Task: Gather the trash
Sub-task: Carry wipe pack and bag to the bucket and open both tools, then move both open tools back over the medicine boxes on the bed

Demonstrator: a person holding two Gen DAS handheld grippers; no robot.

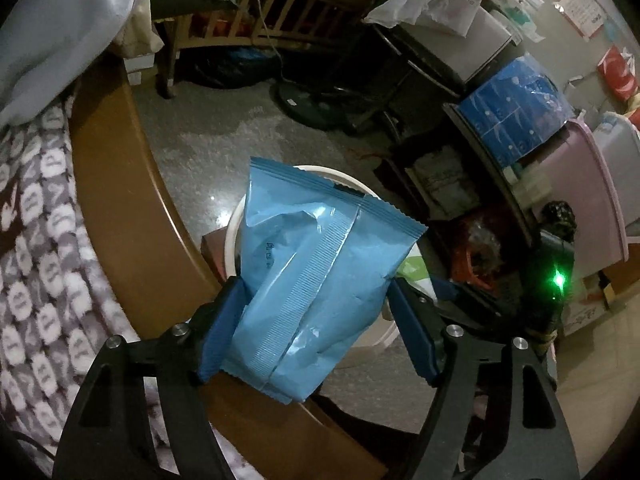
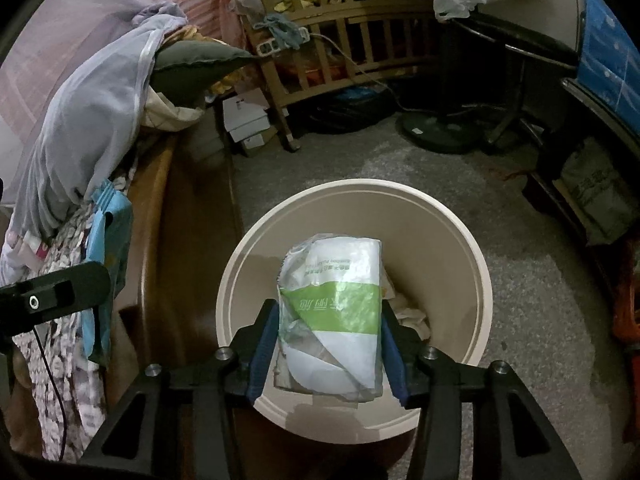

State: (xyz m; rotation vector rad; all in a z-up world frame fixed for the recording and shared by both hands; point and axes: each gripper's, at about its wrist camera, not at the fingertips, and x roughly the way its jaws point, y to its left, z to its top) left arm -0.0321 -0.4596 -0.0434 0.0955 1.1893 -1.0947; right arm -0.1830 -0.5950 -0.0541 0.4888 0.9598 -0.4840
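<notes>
Down on the floor stands the bin [image 2: 356,216]. Over it, the right gripper [image 2: 330,344] clamps a green-and-white pack [image 2: 336,312]. Beside the bed [image 1: 36,216], the left gripper [image 1: 316,320] spreads wide around a blue packet [image 1: 316,264], right pad clear of it.

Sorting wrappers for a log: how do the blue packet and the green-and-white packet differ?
The blue packet is plain blue; the green-and-white packet is white with a green band. The blue one sits between the left gripper fingers, the other between the right gripper fingers. Both hang over the bin.
</notes>
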